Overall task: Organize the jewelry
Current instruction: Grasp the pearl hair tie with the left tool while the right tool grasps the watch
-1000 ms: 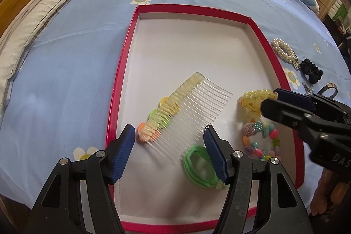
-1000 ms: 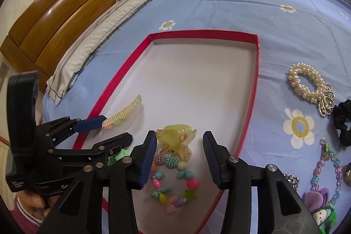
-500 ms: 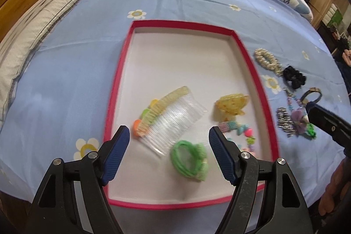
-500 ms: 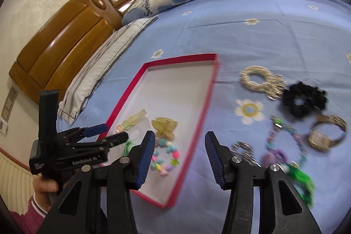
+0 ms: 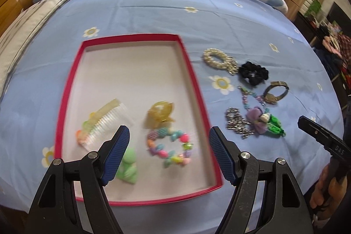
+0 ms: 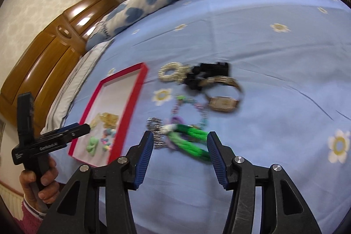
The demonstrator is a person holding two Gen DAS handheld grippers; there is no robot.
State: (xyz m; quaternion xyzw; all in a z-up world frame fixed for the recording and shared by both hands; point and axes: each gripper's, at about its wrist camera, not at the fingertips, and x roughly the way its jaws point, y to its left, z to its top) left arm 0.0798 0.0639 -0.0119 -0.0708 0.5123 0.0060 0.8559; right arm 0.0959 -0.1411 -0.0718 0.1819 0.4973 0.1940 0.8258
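Right tool (image 6: 178, 154) above tray-side trinkets (image 6: 182, 137)

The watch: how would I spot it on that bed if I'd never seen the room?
Find the red tray on the blue sheet, then look at the loose cluster lying to its right. The watch sits at that cluster's far right, just below the black scrunchie. It alone has a rectangular gold face on a strap.

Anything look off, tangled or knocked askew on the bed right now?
Nothing damaged or spilled. The one snag: outside the red tray, the silver chain, purple charm necklace and green cord lie bunched together, overlapping, so a single pick may drag the others. In the right wrist view the watch overlaps the black scrunchie.
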